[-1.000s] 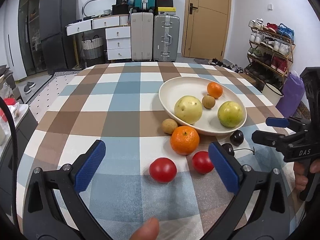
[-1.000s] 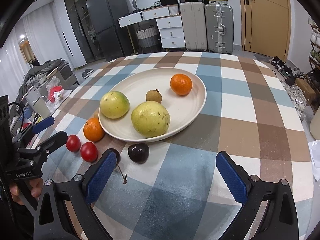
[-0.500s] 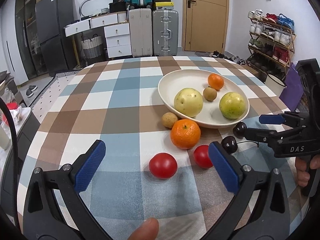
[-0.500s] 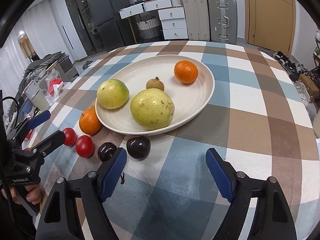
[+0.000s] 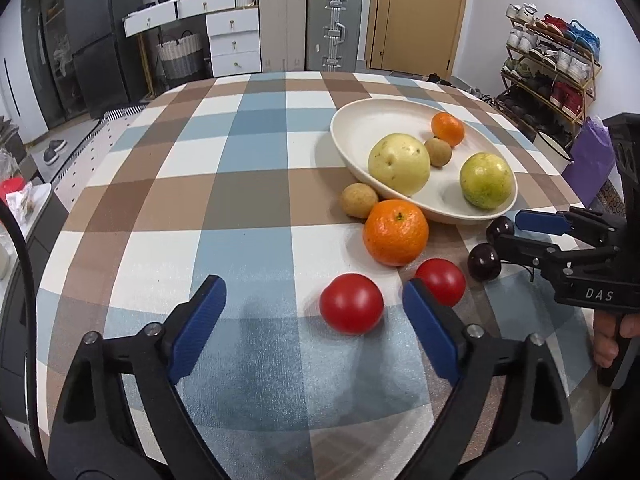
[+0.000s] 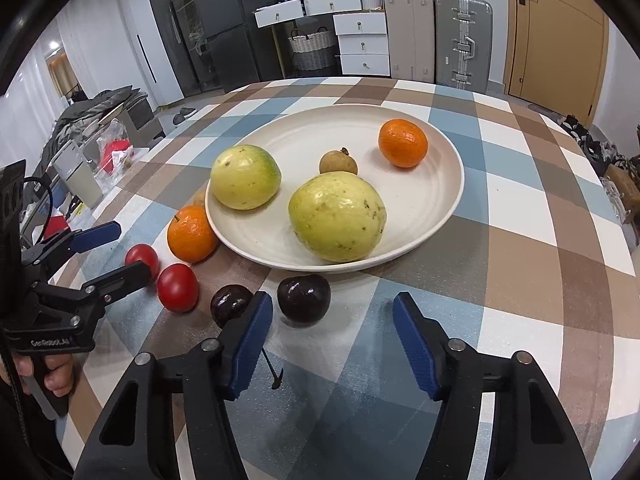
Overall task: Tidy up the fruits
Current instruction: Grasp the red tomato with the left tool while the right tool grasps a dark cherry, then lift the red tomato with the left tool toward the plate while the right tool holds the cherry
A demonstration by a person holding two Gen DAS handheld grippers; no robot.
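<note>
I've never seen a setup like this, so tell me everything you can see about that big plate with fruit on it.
The plate is round, shallow and cream-white, seemingly ceramic, with faint rings inside. It sits flat on the checked tablecloth. It holds two large yellow-green fruits, a small brown fruit and a small orange. Another orange outside sits right against its rim.

Your left gripper (image 5: 314, 312) is closing over the nearer tomato (image 5: 351, 303), pads not yet touching it.

You've got the second tomato (image 5: 441, 281) just beyond your right-hand pad, the loose orange (image 5: 395, 231) and a small brown fruit (image 5: 359, 199) against the plate (image 5: 352, 136). Your right gripper (image 5: 505, 236) reaches in from the right, closing at two dark cherries (image 5: 484, 262).
</note>
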